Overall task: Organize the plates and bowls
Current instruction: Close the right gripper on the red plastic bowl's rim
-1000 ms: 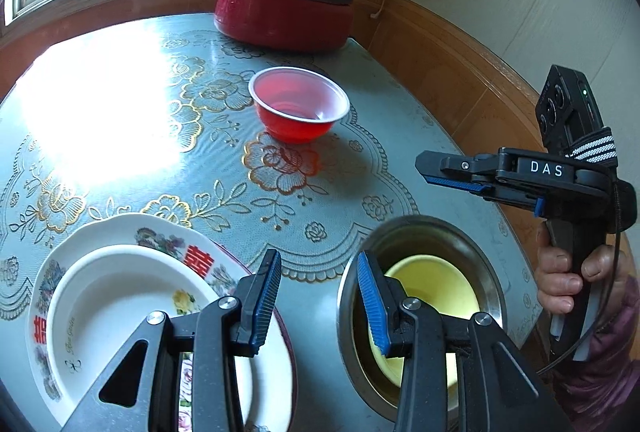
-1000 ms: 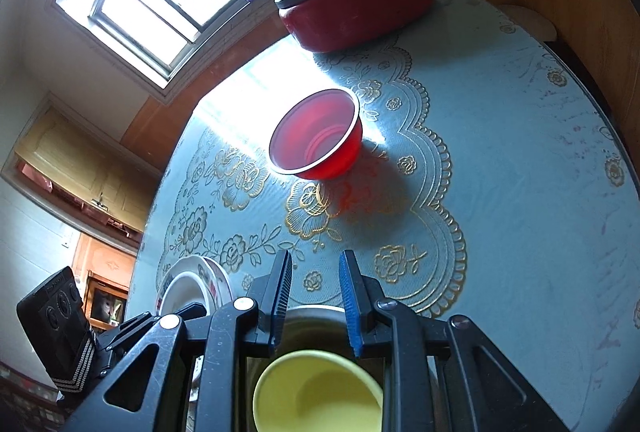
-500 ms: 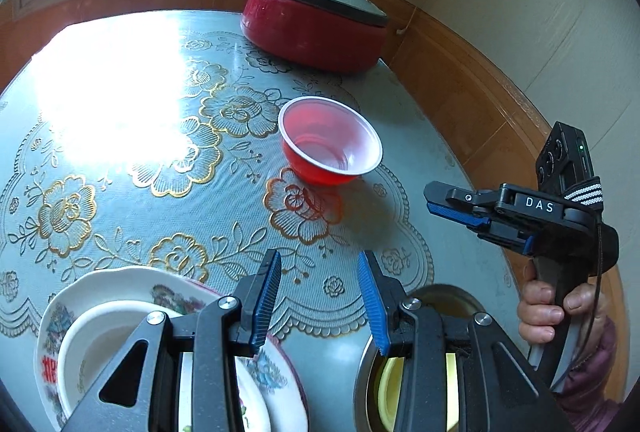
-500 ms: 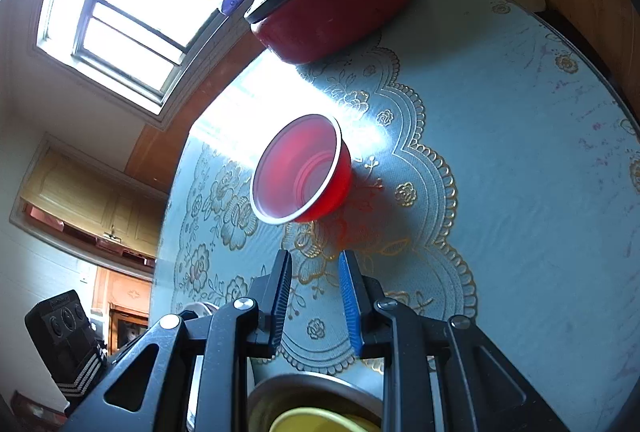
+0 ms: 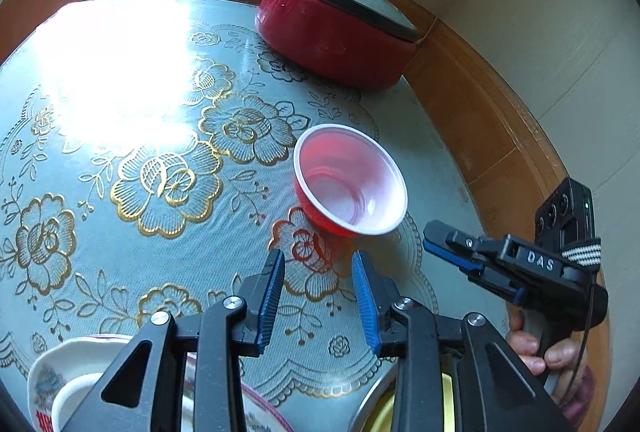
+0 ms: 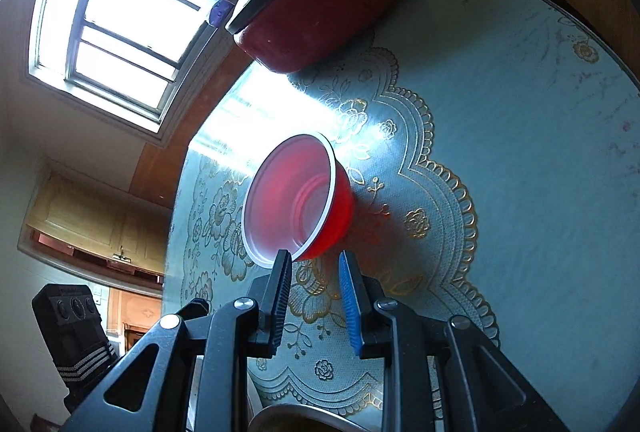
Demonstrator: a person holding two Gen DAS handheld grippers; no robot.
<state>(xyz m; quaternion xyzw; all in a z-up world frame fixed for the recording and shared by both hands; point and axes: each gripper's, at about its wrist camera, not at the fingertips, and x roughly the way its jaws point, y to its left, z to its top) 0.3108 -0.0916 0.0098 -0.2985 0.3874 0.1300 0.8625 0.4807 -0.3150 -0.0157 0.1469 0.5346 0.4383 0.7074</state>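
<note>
Jaws closing, empty, over floral tablecloth [image 5: 160, 172] below window [image 6: 120, 24].

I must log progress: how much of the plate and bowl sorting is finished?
Done: a yellow bowl sits in the metal bowl, and a white dish on the patterned plate. In hand: nothing; both tools are empty, the left tool closing. Left: the red bowl, alone on the table.
</note>
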